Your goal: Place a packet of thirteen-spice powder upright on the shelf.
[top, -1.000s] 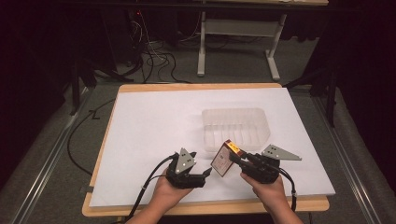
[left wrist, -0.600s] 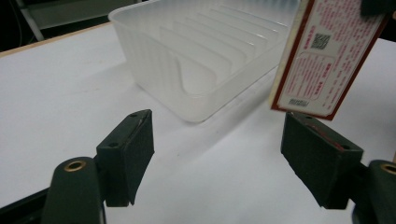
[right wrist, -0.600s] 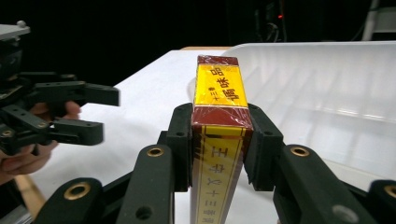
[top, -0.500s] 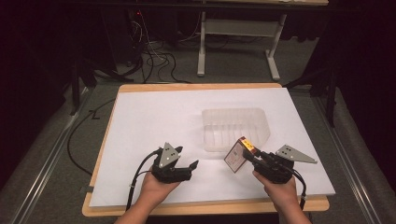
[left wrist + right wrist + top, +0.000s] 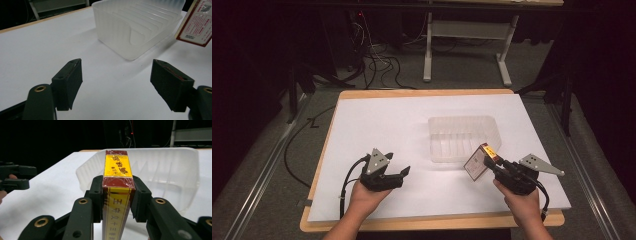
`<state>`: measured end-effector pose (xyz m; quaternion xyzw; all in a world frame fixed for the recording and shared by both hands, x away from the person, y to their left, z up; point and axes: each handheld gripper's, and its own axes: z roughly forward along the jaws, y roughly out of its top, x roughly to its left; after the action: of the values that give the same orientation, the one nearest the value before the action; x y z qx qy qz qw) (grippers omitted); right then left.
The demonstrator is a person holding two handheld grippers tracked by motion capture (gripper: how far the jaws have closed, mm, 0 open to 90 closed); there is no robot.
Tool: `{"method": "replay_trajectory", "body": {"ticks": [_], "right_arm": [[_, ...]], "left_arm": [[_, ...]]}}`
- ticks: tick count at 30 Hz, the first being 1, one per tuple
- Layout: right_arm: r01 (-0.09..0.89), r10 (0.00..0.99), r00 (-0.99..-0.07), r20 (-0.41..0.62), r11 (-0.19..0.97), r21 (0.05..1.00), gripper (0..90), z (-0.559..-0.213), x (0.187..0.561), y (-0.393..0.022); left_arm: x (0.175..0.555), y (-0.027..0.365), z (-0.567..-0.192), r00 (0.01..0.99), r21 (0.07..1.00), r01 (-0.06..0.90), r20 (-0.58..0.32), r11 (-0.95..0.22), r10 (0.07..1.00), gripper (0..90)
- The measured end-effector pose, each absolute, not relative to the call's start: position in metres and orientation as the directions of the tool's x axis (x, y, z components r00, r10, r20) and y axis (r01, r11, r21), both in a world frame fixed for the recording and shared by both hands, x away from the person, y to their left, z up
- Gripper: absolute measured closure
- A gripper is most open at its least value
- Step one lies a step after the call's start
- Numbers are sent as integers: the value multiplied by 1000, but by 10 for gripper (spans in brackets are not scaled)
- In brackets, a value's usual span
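Right gripper (image 5: 490, 167) clamped on the slim red-and-yellow printed box (image 5: 478, 162), held clear of the table, just at 5 o'clock of the clear ribbed plastic tray (image 5: 463, 136). Probably best carried toward 11, narrow edge lined with a slot, lowered level. Left gripper (image 5: 402, 174) gaping wide, empty.

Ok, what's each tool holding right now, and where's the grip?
The right tool clamps the box by its two broad faces, near one end. The left tool is open, holding nothing.

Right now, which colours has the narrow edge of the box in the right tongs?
Yellow with dark red bands; the box shows it best in the right gripper view.
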<state>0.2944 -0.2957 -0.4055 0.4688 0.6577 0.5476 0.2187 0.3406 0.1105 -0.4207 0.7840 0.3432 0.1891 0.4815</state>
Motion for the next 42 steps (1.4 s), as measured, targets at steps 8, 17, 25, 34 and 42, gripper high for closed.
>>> {"method": "replay_trajectory", "body": {"ticks": [8,17,25,34,42], "right_arm": [[370,876,-430,218,-49,928,685,-402,294,-305],[348,889,-403,217,-70,935,685,-393,290,-307],[304,908,-378,179,-61,951,684,-387,290,-301],[259,928,-337,161,-73,963,685,-378,296,-296],[269,944,-294,149,-68,961,685,-376,311,-293]], "left_arm": [[337,123,-420,679,888,353,-28,-293,733,243],[340,128,-428,668,884,356,-16,-301,744,243],[343,123,-427,682,890,343,-16,-300,731,247],[344,129,-426,672,893,348,-26,-285,740,245],[344,131,-426,666,896,349,-31,-274,746,245]]}}
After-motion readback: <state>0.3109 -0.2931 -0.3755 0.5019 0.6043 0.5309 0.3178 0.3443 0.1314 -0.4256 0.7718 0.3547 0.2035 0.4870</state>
